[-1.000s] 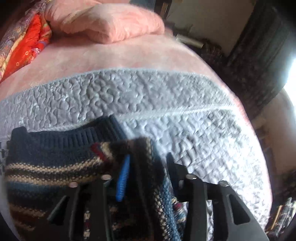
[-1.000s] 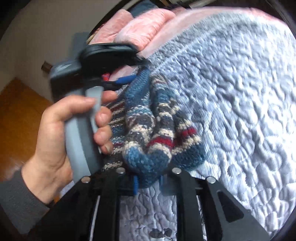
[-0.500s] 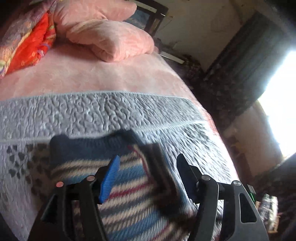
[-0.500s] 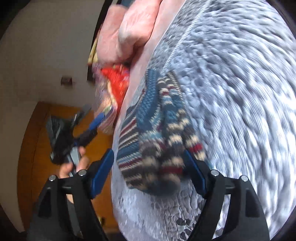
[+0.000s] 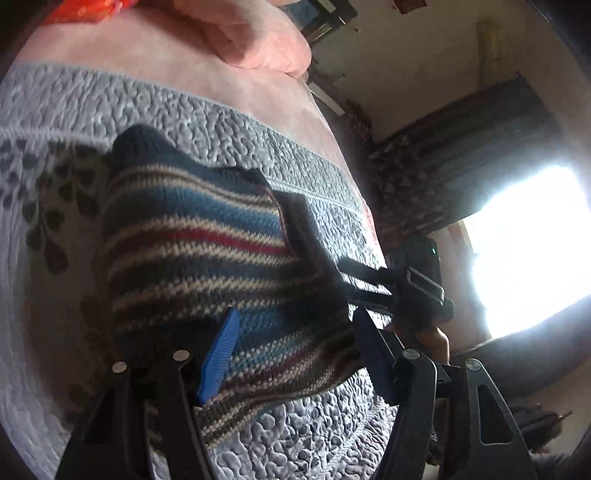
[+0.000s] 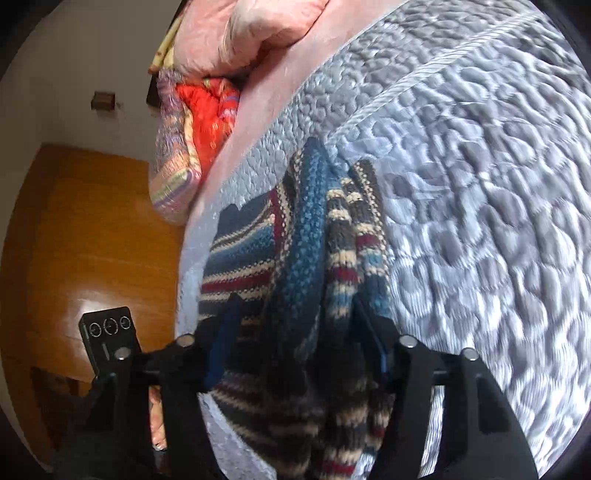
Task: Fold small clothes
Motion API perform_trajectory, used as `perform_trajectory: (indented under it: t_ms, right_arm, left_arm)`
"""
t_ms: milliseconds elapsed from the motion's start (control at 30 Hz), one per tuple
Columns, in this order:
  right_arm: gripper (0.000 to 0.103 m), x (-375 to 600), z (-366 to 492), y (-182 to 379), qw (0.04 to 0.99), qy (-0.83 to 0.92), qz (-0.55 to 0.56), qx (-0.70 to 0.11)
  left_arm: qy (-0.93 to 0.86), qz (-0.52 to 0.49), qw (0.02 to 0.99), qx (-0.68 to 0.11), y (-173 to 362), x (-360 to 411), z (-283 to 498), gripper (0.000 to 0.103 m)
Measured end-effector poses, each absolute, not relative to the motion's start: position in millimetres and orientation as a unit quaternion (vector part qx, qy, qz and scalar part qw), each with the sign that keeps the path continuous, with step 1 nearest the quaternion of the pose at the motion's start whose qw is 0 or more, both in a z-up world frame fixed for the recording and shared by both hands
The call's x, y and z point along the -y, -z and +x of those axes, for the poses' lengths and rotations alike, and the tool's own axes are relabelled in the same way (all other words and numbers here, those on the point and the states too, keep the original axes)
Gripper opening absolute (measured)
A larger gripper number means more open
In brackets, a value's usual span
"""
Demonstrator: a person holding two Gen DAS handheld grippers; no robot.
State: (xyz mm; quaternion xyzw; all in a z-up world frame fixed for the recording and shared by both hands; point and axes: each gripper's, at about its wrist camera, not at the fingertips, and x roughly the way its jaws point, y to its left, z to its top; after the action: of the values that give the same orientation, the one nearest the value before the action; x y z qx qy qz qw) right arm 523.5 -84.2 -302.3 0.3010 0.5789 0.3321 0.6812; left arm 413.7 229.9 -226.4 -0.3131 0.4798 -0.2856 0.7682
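Now, looking through the left wrist view: left gripper [image 5: 291, 354] spreading its fingers wide, holding nothing, blue pad [image 5: 218, 358] at 7 o'clock and the dark finger at 5 o'clock. Lying between and beyond them, the striped knitted sweater [image 5: 195, 254], folded into a compact shape, resting flat on the grey quilted bedspread [image 5: 229, 129]. Showing at 12 o'clock, a pink pillow [image 5: 255, 40] on the pink sheet [image 5: 122, 51]. Appearing at 3 o'clock past the sweater's edge, the right gripper [image 5: 373, 286], dark and partly silhouetted against a bright window [image 5: 532, 251].

Turning to the right wrist view: right gripper [image 6: 295, 332] also standing wide apart, clamping nothing, fingers straddling the bunched folds of the sweater [image 6: 306, 240], which is lying on the bedspread [image 6: 480, 166] from centre toward 6 o'clock. Sitting at 11 o'clock, the pillow [image 6: 255, 33] with a red patterned cushion [image 6: 207, 114] just beneath it. Showing at 8 o'clock, a wooden floor [image 6: 92, 229].
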Motion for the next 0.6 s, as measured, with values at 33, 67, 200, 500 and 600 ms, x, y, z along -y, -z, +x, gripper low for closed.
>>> perform_trajectory:
  t_ms: [33,67,200,500,600]
  right_arm:
    - [0.048,80,526,305,0.679,-0.333,0.295,-0.584]
    - [0.035,75,528,308,0.679,-0.331,0.286,-0.590]
    - [0.028,78,530,317,0.680,-0.325,0.281,-0.594]
    - [0.017,79,530,289,0.723,-0.341,0.250,-0.546]
    - [0.017,91,538,312,0.722,-0.302,0.264,-0.564]
  left_arm:
    - [0.285,-0.315,0.767,-0.481,232,-230,414,0.064]
    - [0.283,-0.320,0.764,-0.483,236,-231,415,0.064]
    - [0.282,-0.339,0.752,-0.491,250,-233,418,0.064]
    - [0.299,-0.342,0.745,-0.489,251,-225,420,0.064]
    - [0.306,-0.331,0.741,-0.497,258,-215,420,0.062]
